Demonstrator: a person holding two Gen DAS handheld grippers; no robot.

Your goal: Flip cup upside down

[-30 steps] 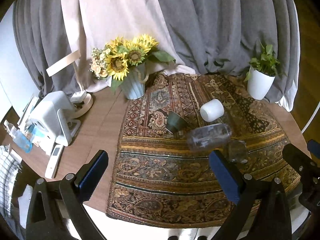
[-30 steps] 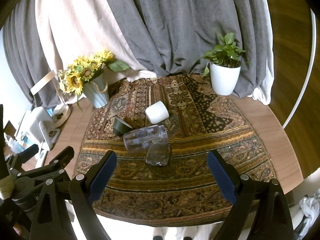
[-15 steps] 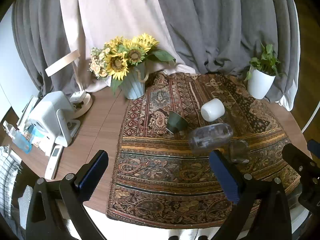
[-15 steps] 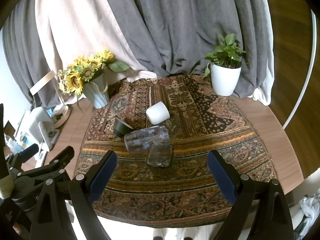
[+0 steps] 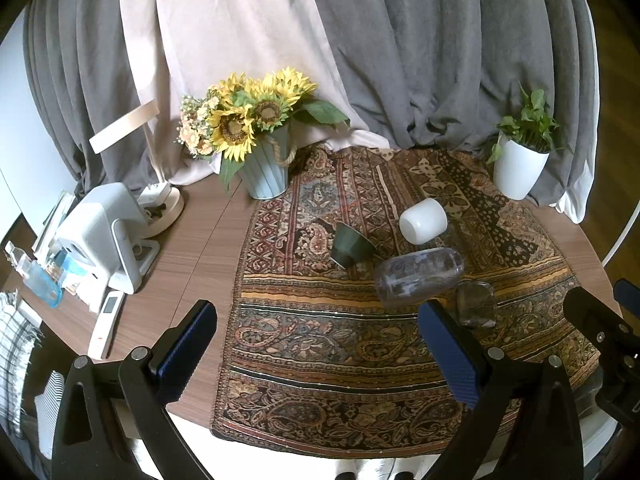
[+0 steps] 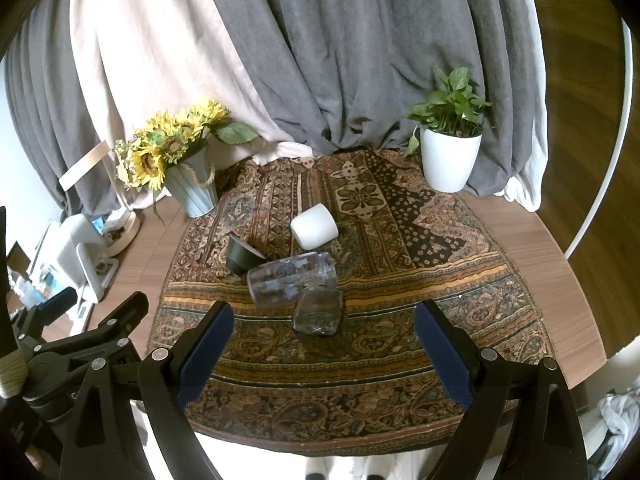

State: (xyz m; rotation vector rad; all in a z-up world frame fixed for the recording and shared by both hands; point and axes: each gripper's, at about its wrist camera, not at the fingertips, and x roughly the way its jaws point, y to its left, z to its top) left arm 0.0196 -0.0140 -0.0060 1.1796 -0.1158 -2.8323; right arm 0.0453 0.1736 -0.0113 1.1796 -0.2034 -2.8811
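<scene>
Several cups lie on their sides on the patterned rug [image 5: 320, 344]: a white cup [image 5: 423, 221] [image 6: 314, 231], a dark green cup [image 5: 351, 245] [image 6: 241, 257], a large clear glass [image 5: 419, 273] [image 6: 291, 278] and a small clear glass [image 5: 476, 305] [image 6: 319, 312]. My left gripper [image 5: 320, 356] is open and empty, held above the rug's near edge. My right gripper [image 6: 323, 354] is open and empty, just short of the small clear glass. The left gripper also shows at the left of the right wrist view [image 6: 76, 320].
A sunflower vase [image 5: 265, 168] stands at the back left, a white potted plant [image 5: 518, 168] at the back right. A white appliance [image 5: 102, 232], a lamp base [image 5: 162, 204] and a remote [image 5: 106, 324] sit on the wooden table [image 5: 200, 256] left of the rug. Curtains hang behind.
Both grippers have eased slightly towards the cups, still open. The cups have not moved.
</scene>
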